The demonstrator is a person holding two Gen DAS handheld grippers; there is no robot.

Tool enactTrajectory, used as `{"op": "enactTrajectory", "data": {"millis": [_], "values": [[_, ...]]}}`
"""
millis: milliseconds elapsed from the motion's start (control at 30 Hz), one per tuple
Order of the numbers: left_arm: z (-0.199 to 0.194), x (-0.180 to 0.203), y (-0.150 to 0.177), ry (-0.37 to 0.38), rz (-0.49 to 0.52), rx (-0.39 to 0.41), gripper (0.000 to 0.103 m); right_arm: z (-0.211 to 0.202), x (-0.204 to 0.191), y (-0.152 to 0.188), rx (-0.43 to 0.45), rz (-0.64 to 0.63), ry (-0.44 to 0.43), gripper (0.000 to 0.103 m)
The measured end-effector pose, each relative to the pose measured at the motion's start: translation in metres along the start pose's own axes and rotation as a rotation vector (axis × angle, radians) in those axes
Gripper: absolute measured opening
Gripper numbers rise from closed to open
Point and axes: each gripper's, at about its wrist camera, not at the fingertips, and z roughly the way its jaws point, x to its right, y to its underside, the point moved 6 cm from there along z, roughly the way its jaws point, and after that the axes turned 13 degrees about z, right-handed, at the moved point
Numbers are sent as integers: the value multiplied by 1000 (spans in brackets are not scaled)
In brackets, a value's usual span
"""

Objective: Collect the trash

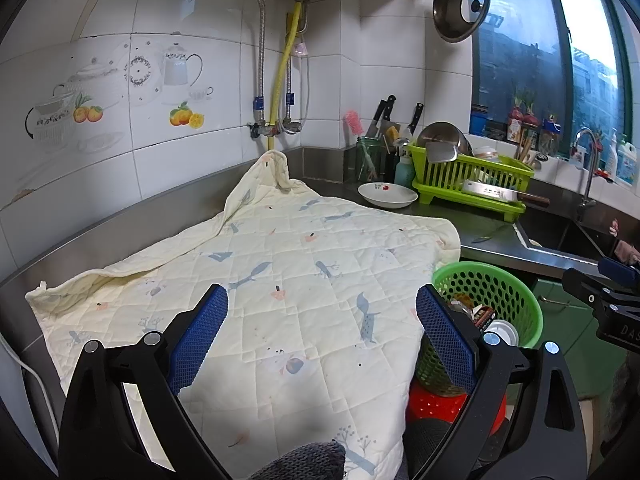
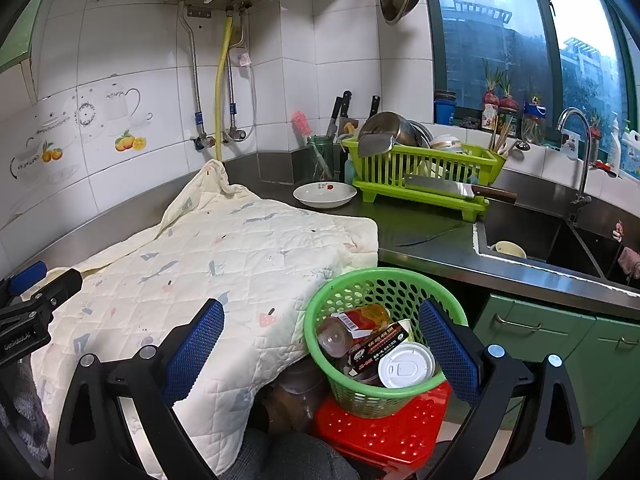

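Observation:
A green perforated basket [image 2: 384, 292] stands on a red stool [image 2: 384, 432] in front of the counter. It holds a plastic bottle [image 2: 352, 328], a dark carton [image 2: 376, 350] and a white lid [image 2: 406, 364]. My right gripper [image 2: 320, 344] is open and empty, hovering just above the basket's near rim. My left gripper [image 1: 322, 336] is open and empty above a cream quilted cloth [image 1: 280, 272] that covers the counter. The basket also shows in the left wrist view [image 1: 492, 284], at the right.
A white dish [image 2: 325, 194], a lime dish rack [image 2: 424, 168] with a cleaver [image 2: 456, 190], knives and a jar stand at the back. A steel sink [image 2: 540, 240] with a faucet [image 2: 580, 152] is at the right. Green cabinets [image 2: 560, 340] sit below.

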Motion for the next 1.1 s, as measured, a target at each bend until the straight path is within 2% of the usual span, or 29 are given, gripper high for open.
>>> {"op": "enactTrajectory", "data": {"millis": [1100], "values": [[4,2,2,4,7,-6,94,-5,2,-2,40,-17,17,95]]}}
